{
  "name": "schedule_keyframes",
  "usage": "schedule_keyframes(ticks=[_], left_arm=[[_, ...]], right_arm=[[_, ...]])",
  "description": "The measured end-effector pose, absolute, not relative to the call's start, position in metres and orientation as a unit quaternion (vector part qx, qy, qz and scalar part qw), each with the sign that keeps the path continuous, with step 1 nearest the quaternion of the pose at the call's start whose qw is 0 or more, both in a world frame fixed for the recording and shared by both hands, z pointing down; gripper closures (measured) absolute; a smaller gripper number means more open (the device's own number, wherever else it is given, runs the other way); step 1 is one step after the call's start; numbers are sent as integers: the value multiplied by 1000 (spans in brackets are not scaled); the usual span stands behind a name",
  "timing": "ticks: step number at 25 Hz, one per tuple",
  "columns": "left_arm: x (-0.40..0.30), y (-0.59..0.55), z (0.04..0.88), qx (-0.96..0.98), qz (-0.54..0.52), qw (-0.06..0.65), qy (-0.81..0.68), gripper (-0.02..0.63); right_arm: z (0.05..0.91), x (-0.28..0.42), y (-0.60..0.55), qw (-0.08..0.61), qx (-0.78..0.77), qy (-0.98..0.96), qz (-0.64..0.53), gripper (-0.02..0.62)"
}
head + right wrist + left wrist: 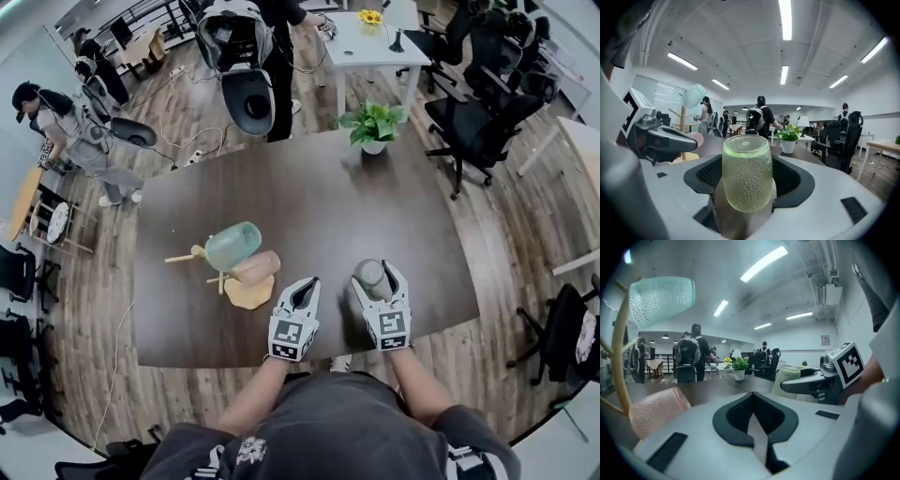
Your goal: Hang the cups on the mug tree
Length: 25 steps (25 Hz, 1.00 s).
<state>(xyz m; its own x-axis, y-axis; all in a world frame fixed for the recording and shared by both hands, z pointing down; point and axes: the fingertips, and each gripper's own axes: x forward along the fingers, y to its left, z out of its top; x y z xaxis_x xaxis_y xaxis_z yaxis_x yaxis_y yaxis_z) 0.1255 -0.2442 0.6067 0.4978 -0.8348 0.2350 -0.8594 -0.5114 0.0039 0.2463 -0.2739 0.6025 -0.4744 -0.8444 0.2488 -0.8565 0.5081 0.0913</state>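
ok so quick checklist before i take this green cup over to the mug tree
1. Pale green dimpled glass cup clamped in right gripper: ok.
2. Left gripper empty, jaws together: ok.
3. Wooden mug tree upright on dark brown table: ok.
4. Bare peg free beside the teal glass cup and pink glass cup: ok.
5. Green cup's mouth turned toward that peg: cannot tell.
6. Straight path to the tree: not ok, left gripper sits between.

I count three cups: one teal cup [232, 246], one pink cup [257, 267] and one pale green cup [370, 277]. There is one mug tree [246, 294], one potted plant [373, 127] and one tabletop [309, 187]. I see two grippers: the left gripper [303, 285] and the right gripper [377, 271].
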Motion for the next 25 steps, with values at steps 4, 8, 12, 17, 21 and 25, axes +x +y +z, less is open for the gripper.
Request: schedule_keyframes(ticks=[4, 8, 12, 17, 21, 25], left_arm=[[88, -222, 591, 856, 103, 57, -504, 600], [47, -196, 578, 854, 100, 56, -507, 600], [25, -188, 573, 852, 102, 48, -512, 600], [-9, -173, 573, 841, 96, 48, -530, 598], [-36, -155, 581, 829, 92, 54, -549, 598], [-68, -142, 577, 813, 84, 55, -574, 600]], right_arm=[[569, 198, -262, 111, 483, -868, -4, 252], [531, 142, -239, 83, 469, -879, -31, 253], [500, 115, -231, 59, 457, -885, -59, 253], [472, 78, -210, 35, 432, -897, -93, 253], [468, 43, -192, 42, 400, -909, -112, 253], [458, 4, -177, 31, 372, -920, -123, 253]])
